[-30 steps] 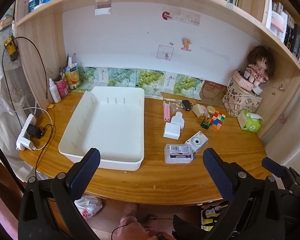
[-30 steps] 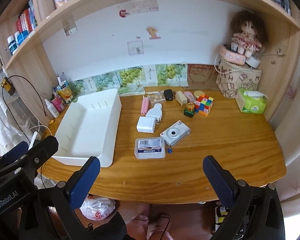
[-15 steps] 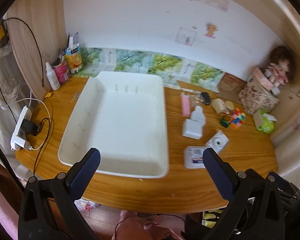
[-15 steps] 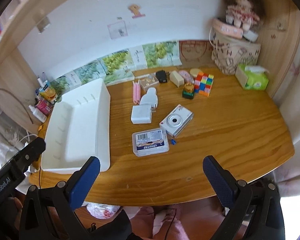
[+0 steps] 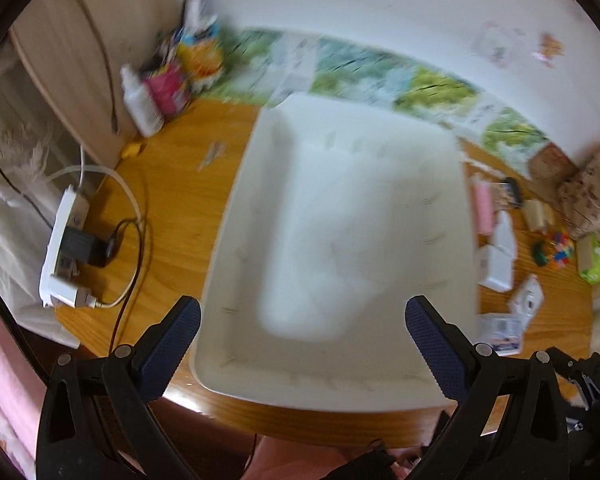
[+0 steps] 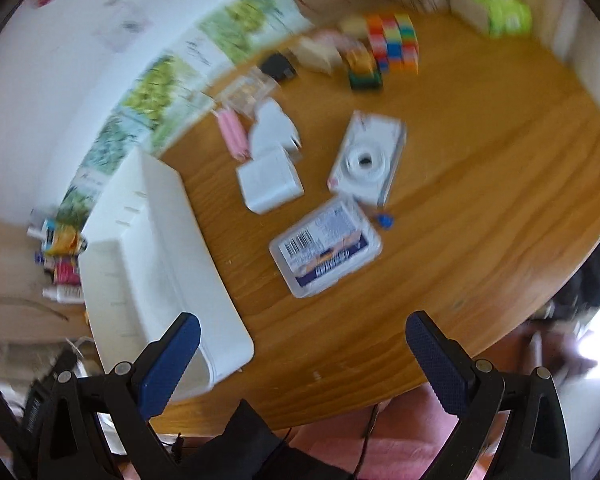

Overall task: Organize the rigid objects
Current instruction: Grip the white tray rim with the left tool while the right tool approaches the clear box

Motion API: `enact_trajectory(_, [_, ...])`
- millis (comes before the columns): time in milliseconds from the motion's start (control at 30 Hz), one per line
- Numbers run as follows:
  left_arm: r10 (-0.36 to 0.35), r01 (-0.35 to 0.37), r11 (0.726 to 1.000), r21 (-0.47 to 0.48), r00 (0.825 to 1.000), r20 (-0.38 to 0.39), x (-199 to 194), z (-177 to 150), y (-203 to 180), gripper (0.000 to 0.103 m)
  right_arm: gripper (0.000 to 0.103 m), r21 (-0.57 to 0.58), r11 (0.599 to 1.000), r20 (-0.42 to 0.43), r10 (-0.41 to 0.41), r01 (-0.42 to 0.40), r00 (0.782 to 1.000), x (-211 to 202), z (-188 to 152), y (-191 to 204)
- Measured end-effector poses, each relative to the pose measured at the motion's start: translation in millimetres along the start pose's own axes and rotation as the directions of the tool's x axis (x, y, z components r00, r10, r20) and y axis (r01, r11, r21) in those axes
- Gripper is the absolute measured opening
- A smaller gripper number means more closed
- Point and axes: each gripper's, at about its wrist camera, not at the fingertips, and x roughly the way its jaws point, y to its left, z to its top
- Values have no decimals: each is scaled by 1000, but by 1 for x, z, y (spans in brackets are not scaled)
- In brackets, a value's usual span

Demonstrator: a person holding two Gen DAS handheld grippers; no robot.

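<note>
A big white tray [image 5: 452, 200] [image 6: 160, 240] lies empty on the wooden desk [image 6: 480, 160]. My left gripper [image 5: 302, 332] hovers open above the tray's near end, holding nothing. To the tray's right lie a clear plastic case with a barcode label [image 6: 326, 246], a white instant camera [image 6: 368, 158], a white square charger [image 6: 270, 180], a white plug adapter [image 6: 272, 124], pink sticks [image 6: 232, 136] and a colourful cube [image 6: 394, 42]. My right gripper [image 6: 302, 350] hangs open above the desk's front edge, in front of the case and apart from it. Both views are motion-blurred.
A power strip with cables [image 5: 66, 252] lies at the desk's left end. Bottles and a pen cup [image 5: 160, 88] stand at the back left. A green tissue pack [image 6: 496, 4] sits at the back right. A person's pink-clad legs [image 6: 340, 452] show below the desk edge.
Both grippers have moved forward and down toward the desk. The left view now looks into the tray; the right view has tilted and closed in on the small objects. Both stay open.
</note>
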Motion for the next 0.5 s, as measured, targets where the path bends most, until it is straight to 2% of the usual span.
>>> enact_trajectory(167, [38,-45,997,-68,994,-99,29,14,31,102,103,157,988,-83,16,-3,996,31,4,-8])
enact_trajectory(300, [45,-66,991,-112,984,-174,54,21,48,102,103,236,972,-102,23,2,995,45,7,-12])
enact_trajectory(500, [12,-69,982,-176,951,-309,92,22,68,91,103,323,946,-97,12,20,995,61,14,-17])
